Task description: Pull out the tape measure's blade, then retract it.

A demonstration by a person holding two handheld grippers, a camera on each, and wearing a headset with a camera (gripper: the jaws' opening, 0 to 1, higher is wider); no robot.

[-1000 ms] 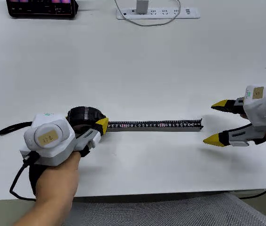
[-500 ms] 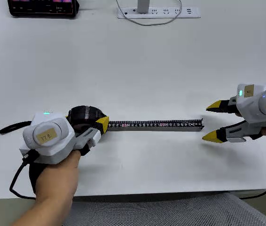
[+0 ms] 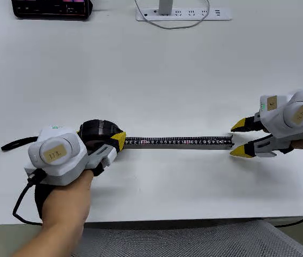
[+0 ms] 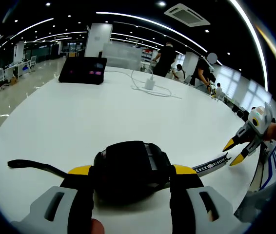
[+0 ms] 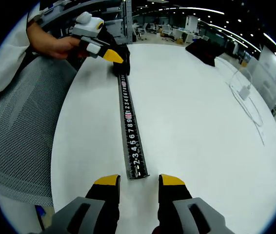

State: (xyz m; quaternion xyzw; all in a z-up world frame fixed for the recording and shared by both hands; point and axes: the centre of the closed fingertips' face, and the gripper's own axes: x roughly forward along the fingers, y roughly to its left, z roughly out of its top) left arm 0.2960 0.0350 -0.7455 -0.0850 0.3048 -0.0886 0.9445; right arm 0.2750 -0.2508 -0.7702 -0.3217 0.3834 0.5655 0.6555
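Observation:
A black tape measure case (image 3: 99,131) (image 4: 132,165) rests on the white table (image 3: 157,80), and my left gripper (image 3: 108,147) (image 4: 132,171) is shut on it. Its black blade (image 3: 178,142) (image 5: 129,122) lies flat, pulled out to the right. The blade's end hook (image 3: 230,142) (image 5: 139,174) sits just in front of my right gripper (image 3: 236,138) (image 5: 138,181). That gripper is open, with one yellow fingertip on each side of the hook, not touching it. The right gripper (image 4: 239,151) also appears at the blade's far tip in the left gripper view.
A black wrist strap (image 3: 17,143) trails left from the case. At the table's far edge lie a white power strip (image 3: 183,13) with a cable and a black device (image 3: 51,7). The table's front edge runs close below both hands, with a mesh chair (image 3: 183,241) under it.
My right gripper has moved left to the blade's end, and its jaws have narrowed around the hook. The left gripper and the case have stayed put.

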